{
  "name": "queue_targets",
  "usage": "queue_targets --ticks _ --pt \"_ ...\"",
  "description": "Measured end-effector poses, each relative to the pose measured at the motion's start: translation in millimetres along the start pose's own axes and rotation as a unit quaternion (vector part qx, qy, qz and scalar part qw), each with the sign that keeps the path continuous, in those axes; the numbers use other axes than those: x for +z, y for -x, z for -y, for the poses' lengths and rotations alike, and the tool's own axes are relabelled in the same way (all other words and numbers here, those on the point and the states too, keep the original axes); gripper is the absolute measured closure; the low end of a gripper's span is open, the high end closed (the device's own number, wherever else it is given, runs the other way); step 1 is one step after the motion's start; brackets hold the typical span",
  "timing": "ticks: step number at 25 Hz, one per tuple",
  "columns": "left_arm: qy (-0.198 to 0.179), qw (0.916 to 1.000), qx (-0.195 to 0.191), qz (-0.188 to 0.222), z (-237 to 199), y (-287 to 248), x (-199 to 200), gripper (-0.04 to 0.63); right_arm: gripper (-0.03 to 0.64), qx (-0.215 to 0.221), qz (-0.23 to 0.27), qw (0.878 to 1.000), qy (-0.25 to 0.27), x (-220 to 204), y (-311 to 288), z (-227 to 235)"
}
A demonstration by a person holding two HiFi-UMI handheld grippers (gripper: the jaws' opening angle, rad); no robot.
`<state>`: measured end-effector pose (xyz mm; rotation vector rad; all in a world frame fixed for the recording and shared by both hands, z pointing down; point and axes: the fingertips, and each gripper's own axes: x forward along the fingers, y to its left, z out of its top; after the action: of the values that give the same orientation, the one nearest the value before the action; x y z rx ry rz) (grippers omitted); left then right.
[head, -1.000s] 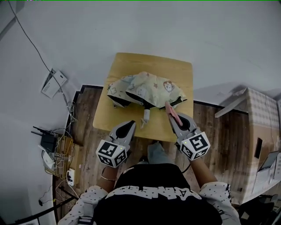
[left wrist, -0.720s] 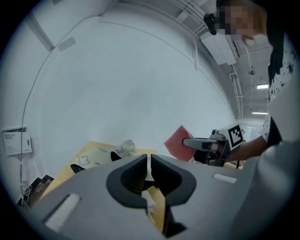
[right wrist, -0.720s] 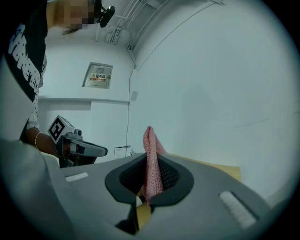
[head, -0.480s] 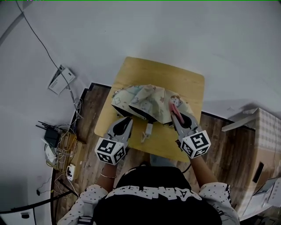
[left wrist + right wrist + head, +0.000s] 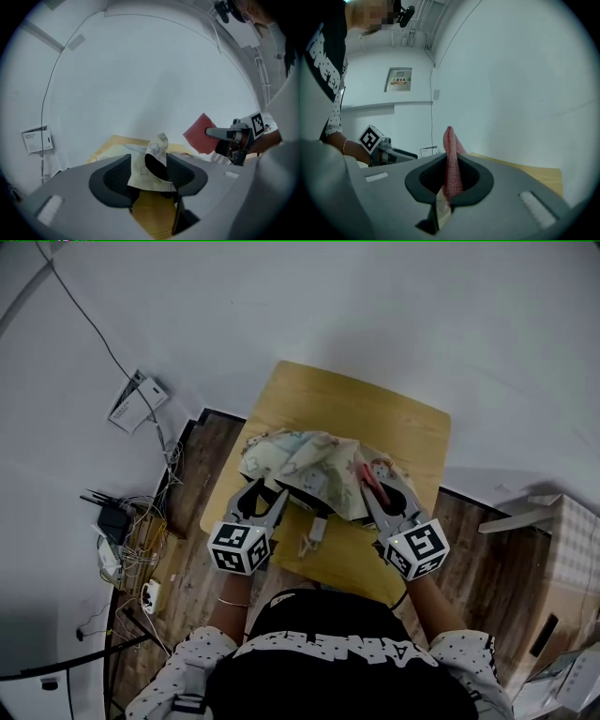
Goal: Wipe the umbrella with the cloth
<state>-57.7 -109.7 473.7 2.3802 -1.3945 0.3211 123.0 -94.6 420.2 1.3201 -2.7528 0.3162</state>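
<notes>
The left gripper (image 5: 262,493) is opening its jaws at the near left edge of the umbrella (image 5: 305,463), and a raised fold of the printed canopy is standing between the pads without being pressed by them. In the left gripper view, that pale fold (image 5: 151,158) is rising between the two dark jaws. The right gripper (image 5: 373,488) is pinching the red cloth (image 5: 367,473) tight between its closed jaws. The cloth is sticking up and forward from the tips, over the right side of the canopy. The right gripper view shows the cloth (image 5: 450,157) clamped upright. The umbrella is lying collapsed and crumpled toward the near side of the small wooden table (image 5: 375,413). Its pale handle (image 5: 316,529) is pointing toward the person, between the two grippers. The table is sitting against a white wall, on a dark wood floor (image 5: 187,512). A tangle of cables and a router (image 5: 112,521) is lying on the floor to the left, and a cardboard box (image 5: 574,540) is standing to the right.
</notes>
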Motion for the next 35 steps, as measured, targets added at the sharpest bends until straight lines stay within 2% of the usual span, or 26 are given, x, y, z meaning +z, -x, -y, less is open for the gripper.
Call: queue_targets --ticks 4,5,7,9,16,22,26,35 --pt "0.008 1.0 0.002 -0.005 -1 -12 -1 0.384 0.583 0.0 -0.004 1.0 -0.008 -5 -2 9" --pt "0.005 0.9999 0.001 -0.011 -1 -15 -2 0.411 0.584 -0.003 -0.006 1.0 -0.008 -7 -4 13" --pt "-0.002 0.9999 -0.006 -0.015 0 -17 -3 0.552 0.584 -0.007 -0.009 1.0 -0.007 -8 -9 15" --pt "-0.012 0.9997 -0.018 -0.011 2 -17 0 0.588 0.584 -0.012 -0.009 1.0 -0.004 -6 -15 15" --pt "-0.035 0.9955 -0.085 -0.024 16 -18 8 0.592 0.584 -0.051 0.007 0.999 0.007 10 -47 20" --pt "-0.019 0.9917 -0.126 -0.017 19 -16 16 0.592 0.584 -0.056 -0.017 0.998 0.028 0 -74 10" --pt "-0.028 0.9898 -0.138 -0.02 18 -15 17 0.592 0.584 -0.046 -0.031 0.998 0.024 -8 -88 2" --pt "-0.02 0.9876 -0.154 -0.023 17 -10 17 0.592 0.583 0.006 -0.064 0.997 0.036 -22 -105 -35"
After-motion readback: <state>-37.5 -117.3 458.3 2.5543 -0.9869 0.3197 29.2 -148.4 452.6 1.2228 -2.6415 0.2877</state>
